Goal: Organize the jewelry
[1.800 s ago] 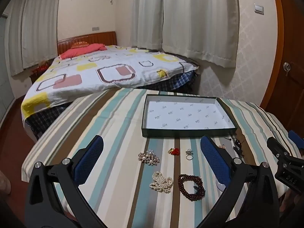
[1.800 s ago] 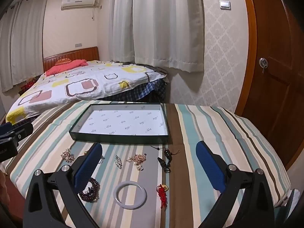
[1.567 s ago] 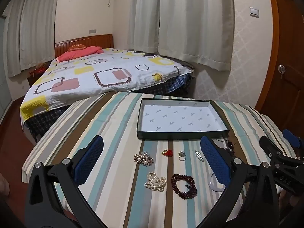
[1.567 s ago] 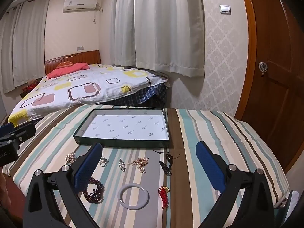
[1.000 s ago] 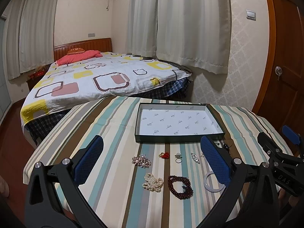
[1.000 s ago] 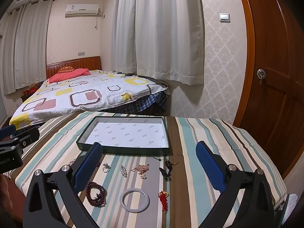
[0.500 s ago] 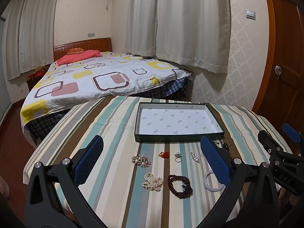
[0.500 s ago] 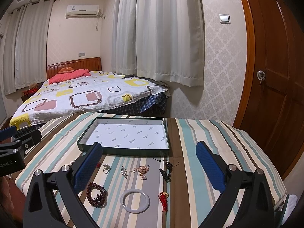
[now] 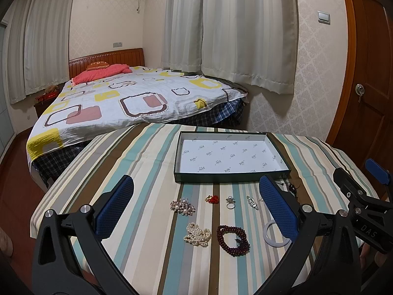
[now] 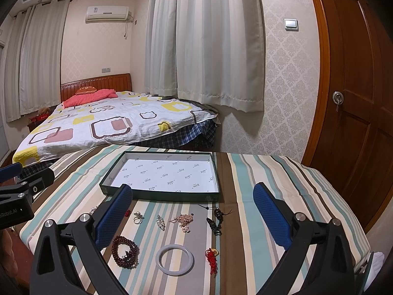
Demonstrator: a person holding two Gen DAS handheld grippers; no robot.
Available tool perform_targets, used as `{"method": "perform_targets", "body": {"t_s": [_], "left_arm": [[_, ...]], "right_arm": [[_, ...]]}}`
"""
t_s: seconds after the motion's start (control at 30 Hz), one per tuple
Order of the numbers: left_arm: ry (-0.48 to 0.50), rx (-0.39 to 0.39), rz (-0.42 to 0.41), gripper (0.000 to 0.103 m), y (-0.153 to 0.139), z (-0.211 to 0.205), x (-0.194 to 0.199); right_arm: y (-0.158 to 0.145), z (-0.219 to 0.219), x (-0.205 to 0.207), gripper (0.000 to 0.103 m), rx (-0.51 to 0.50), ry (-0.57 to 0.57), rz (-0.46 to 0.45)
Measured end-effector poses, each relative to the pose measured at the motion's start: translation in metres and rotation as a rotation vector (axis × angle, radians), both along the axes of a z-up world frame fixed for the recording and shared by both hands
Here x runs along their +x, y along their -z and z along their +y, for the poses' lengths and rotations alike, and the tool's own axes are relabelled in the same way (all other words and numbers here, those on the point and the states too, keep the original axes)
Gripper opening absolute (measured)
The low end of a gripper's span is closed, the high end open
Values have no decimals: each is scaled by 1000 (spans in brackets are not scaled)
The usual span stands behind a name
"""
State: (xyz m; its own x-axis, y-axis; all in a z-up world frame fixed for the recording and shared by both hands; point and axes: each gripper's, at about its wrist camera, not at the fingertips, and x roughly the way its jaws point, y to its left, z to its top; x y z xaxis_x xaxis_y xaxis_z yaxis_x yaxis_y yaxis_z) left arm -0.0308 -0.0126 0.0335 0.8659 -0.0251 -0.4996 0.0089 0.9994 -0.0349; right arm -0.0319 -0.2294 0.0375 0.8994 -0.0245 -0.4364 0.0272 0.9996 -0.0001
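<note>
— Looking past the left hand-held gripper (image 9: 196, 200), what lies ahead? Its jaws are spread wide, empty.

— A pearl bracelet (image 9: 197, 234) and pearl brooch (image 9: 183, 206) between its fingers, with a dark red bead bracelet (image 9: 233, 240), a ring (image 9: 230, 202) and a red charm (image 9: 212, 199). The empty box (image 9: 231, 179) sits beyond on the striped desk (image 9: 147, 162).

— And the right hand-held gripper (image 10: 192, 207), also released?

— Its view alone shows the whole white bangle (image 10: 175, 259), a rose-gold chain (image 10: 183, 220), a dark knotted pendant (image 10: 216, 221) and a red tassel (image 10: 211, 259) between its fingers; the pearls are hidden.
</note>
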Motion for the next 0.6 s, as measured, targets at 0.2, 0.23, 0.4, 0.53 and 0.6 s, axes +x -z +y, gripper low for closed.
{"method": "perform_targets", "body": {"t_s": [0.2,0.23,0.4,0.53,0.6], "left_arm": [[0,1,0,100,-1,-1,0],[0,2,1,100,-1,-1,0],[1,1,0,100,-1,-2,-1],[1,1,2,100,-1,-1,0],[1,1,2,100,-1,-1,0]], "right_arm": [[0,0,0,96,0,-1,-1],[1,0,0,96,-1,0,-1],[0,1,0,96,-1,-1,-2],[0,0,0,96,-1,-2,-1],[1,1,0,96,0,-1,-2]]}}
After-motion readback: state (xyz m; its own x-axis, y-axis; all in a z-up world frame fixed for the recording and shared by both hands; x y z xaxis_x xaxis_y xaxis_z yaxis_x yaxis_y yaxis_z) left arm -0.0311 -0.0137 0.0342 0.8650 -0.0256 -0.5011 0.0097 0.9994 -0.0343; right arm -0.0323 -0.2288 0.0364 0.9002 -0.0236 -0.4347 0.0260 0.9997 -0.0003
